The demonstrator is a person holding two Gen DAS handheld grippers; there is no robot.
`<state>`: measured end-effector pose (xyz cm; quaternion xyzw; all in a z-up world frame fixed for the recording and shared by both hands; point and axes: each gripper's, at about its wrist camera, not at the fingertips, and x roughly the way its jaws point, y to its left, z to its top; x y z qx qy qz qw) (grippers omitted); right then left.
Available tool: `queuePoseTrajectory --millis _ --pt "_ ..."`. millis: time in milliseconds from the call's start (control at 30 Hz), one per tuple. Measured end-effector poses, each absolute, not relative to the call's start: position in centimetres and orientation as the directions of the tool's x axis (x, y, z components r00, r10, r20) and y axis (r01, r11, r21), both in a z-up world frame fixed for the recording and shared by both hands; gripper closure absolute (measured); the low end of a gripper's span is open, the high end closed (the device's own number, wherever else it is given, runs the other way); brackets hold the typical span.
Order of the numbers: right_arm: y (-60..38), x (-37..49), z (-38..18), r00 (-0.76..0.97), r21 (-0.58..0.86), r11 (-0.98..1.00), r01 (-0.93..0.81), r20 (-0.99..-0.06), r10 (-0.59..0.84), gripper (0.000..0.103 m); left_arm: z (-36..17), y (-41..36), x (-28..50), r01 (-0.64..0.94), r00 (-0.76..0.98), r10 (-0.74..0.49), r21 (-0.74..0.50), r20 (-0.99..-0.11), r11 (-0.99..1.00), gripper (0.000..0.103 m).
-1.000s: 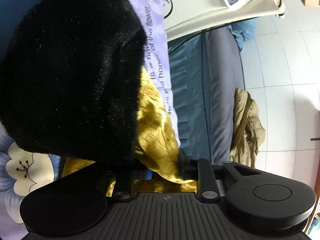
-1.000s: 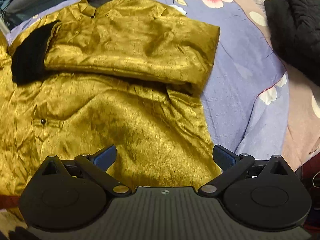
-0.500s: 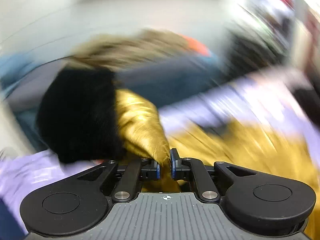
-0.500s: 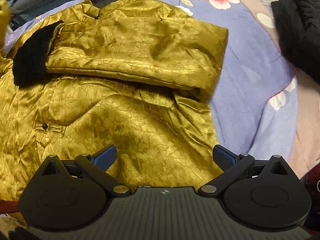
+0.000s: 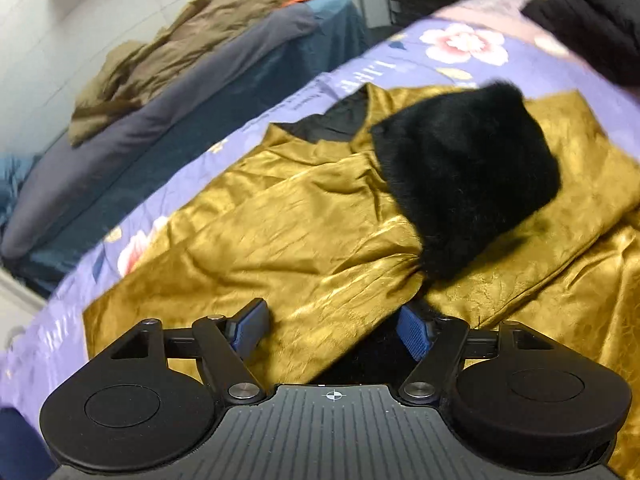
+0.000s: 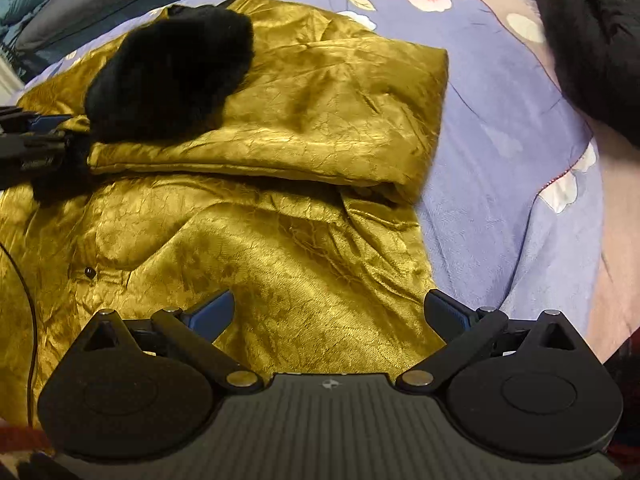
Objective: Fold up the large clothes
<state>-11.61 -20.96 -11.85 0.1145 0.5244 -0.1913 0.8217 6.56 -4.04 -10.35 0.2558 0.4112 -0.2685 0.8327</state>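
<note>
A shiny gold jacket (image 6: 280,216) lies spread on a purple flowered bedspread (image 6: 500,128). One sleeve is folded across the chest, and a second sleeve (image 5: 312,240) lies over it, ending in a black fur cuff (image 5: 468,184) that also shows in the right wrist view as the fur cuff (image 6: 172,68). My left gripper (image 5: 334,330) is opening, its jaws wide apart over the second sleeve's gold cloth, with the pads off it. My right gripper (image 6: 328,314) hovers open above the jacket's lower body, holding nothing.
A dark knitted garment (image 6: 592,40) lies at the bedspread's far right. Beyond the bed stands a grey and teal mattress (image 5: 168,120) with an olive coat (image 5: 168,52) heaped on it. A thin black cable (image 6: 28,304) runs along the jacket's left side.
The left gripper swung the fur-cuffed sleeve over onto the folded jacket, then opened and let it go. The right gripper stayed open and almost still.
</note>
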Motion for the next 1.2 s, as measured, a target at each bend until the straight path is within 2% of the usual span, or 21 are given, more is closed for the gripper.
queuePoseTrajectory --millis 100,300,467,600,633,700,733,867,967,1133,1200 --pt "-21.1 -11.2 -11.4 0.407 0.008 0.903 0.429 -0.894 -0.186 0.002 -9.1 -2.1 5.8 0.623 0.486 -0.267 0.115 -0.832 0.774 0.000" --pt "-21.2 -8.8 -8.9 0.529 0.064 0.924 0.377 -0.833 -0.158 0.003 -8.4 0.4 4.2 0.543 0.495 -0.220 0.101 -0.841 0.834 0.000" --pt "-20.5 -4.1 -7.2 0.605 0.060 0.957 0.285 -0.786 -0.131 0.014 -8.2 2.3 2.7 0.482 0.477 -0.180 0.084 -0.860 0.872 0.000" --pt "-19.1 0.0 -7.4 0.644 0.006 0.984 0.178 -0.756 -0.112 0.017 -8.3 4.4 1.3 0.416 0.468 -0.145 0.072 -0.872 0.906 0.000" --pt "-18.7 1.0 -7.8 0.631 -0.014 0.986 0.166 -0.766 -0.117 0.024 -8.3 5.0 1.0 0.400 0.466 -0.135 0.073 -0.874 0.914 0.000" --pt "-18.3 2.1 -8.6 0.604 -0.011 0.989 0.145 -0.791 -0.097 0.052 -8.4 6.2 0.4 0.365 0.466 -0.116 0.071 -0.877 0.928 0.000" --pt "-18.1 2.1 -8.7 0.606 0.017 0.992 0.125 -0.793 -0.063 0.077 -8.3 6.9 0.1 0.343 0.462 -0.108 0.065 -0.880 0.937 0.000" --pt "-17.8 0.6 -9.5 0.618 0.002 0.988 0.152 -0.780 -0.094 0.084 -8.9 9.1 -0.6 0.259 0.438 -0.075 0.046 -0.896 0.965 0.000" --pt "-19.3 0.5 -12.4 0.495 0.006 0.974 0.227 -0.862 -0.110 0.095 -9.3 10.0 -0.8 0.230 0.421 -0.060 0.043 -0.905 0.972 0.000" --pt "-21.3 -0.2 -14.0 0.458 0.044 0.950 0.308 -0.882 -0.107 0.094 -9.7 10.5 -0.6 0.234 0.417 -0.045 0.060 -0.908 0.970 0.000" --pt "-21.4 -0.3 -13.5 0.466 0.054 0.950 0.308 -0.879 -0.101 0.085 -9.7 10.7 -0.2 0.236 0.406 -0.050 0.051 -0.912 0.970 0.000"
